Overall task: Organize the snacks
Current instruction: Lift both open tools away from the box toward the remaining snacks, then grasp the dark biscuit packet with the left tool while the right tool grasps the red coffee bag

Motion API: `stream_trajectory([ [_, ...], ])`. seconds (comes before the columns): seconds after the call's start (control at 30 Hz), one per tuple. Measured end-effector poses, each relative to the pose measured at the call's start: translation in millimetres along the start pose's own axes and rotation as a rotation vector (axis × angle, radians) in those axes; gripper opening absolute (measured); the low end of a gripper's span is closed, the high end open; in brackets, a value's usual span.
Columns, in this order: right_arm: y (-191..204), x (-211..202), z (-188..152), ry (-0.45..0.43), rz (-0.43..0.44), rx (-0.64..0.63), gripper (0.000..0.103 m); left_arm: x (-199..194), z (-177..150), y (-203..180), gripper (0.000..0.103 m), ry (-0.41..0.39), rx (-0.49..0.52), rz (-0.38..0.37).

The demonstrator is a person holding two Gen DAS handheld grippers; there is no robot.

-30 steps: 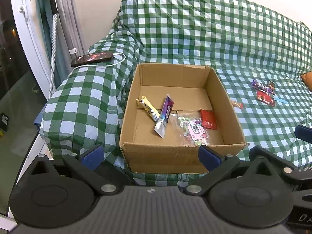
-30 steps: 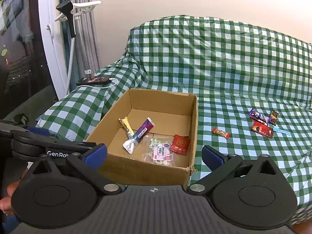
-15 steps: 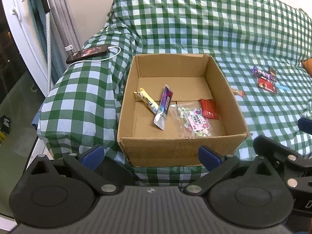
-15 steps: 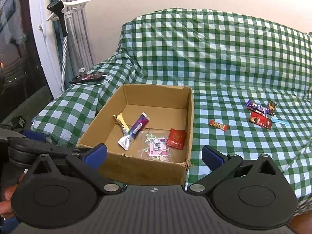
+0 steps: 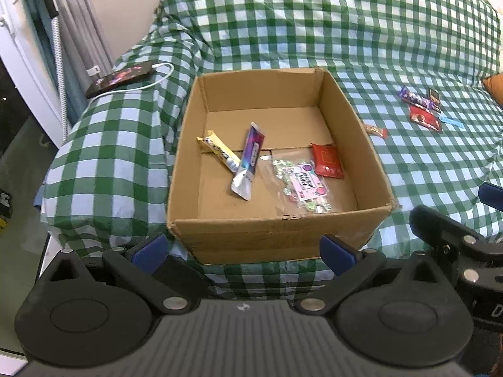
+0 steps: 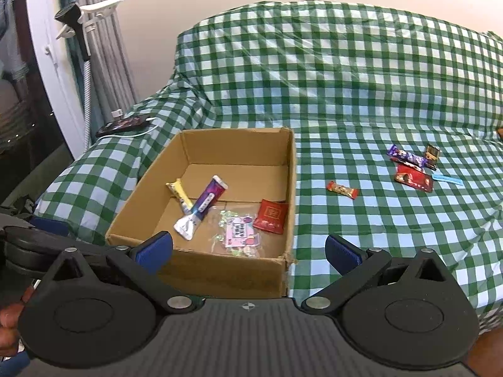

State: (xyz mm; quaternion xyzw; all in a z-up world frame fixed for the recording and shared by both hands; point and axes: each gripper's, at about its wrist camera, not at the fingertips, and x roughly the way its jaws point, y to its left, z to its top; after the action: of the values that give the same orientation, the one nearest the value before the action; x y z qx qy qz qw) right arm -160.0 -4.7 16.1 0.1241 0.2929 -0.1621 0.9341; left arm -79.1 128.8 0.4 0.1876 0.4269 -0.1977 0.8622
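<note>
A cardboard box [image 5: 276, 229] sits open-topped on a sofa draped in a green-and-white checked cover [image 6: 361, 94]. Both grippers are held short of the box's near wall, above the sofa's front edge.

Left gripper [image 5: 242, 249]: jaws spread wide, nothing between the blue fingertips [image 5: 147, 248]. Right gripper [image 6: 248, 253]: jaws likewise spread wide and empty.

Contents of the box, lying flat on its floor:
- a yellow bar [image 5: 220, 152], toward the left;
- a purple tube-shaped pouch [image 5: 248, 161], resting across the lower end of the yellow bar;
- a clear bag of small candies with a pink label [image 5: 303, 185], near the front wall;
- a red packet [image 5: 327, 160], just beside the clear bag, against the right wall.

Snacks outside the box, on the seat to its right:
- a small orange-red bar [image 6: 342, 189], alone, near the box;
- further right, a cluster: a purple wrapper [image 6: 407, 157], a small dark packet [image 6: 431, 154], a red pack [image 6: 414, 178] and a light-blue strip [image 6: 446, 178]. The purple wrapper and the red pack touch or overlap.

On the left armrest lies a phone [image 5: 121, 78] with a white cable [image 5: 147, 86] plugged in.
</note>
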Motion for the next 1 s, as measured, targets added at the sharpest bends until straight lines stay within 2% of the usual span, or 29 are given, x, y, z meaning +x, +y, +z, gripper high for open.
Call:
stream_trajectory([
  [0.3, -42.5, 10.5, 4.7, 0.006, -0.043, 0.074, 0.103, 15.5, 21.9, -31.7, 0.103, 0.033, 0.055, -0.032],
  [0.53, -83.9, 15.9, 12.3, -0.018, -0.113, 0.117, 0.103, 31.9, 56.3, -71.1, 0.103, 0.052, 0.103, -0.086],
  [0.77, -156.1, 24.8, 26.4, -0.05, -0.24, 0.201, 0.103, 60.5, 110.1, -122.4, 0.103, 0.069, 0.125, -0.134],
  [0.9, -205.2, 40.2, 35.1, -0.068, -0.296, 0.229, 0.103, 86.5, 143.3, -157.3, 0.103, 0.053, 0.162, -0.12],
  [1.0, -245.8, 61.5, 43.0, -0.089, -0.293, 0.211, 0.103, 110.9, 167.9, -186.6, 0.103, 0.039, 0.216, -0.1],
])
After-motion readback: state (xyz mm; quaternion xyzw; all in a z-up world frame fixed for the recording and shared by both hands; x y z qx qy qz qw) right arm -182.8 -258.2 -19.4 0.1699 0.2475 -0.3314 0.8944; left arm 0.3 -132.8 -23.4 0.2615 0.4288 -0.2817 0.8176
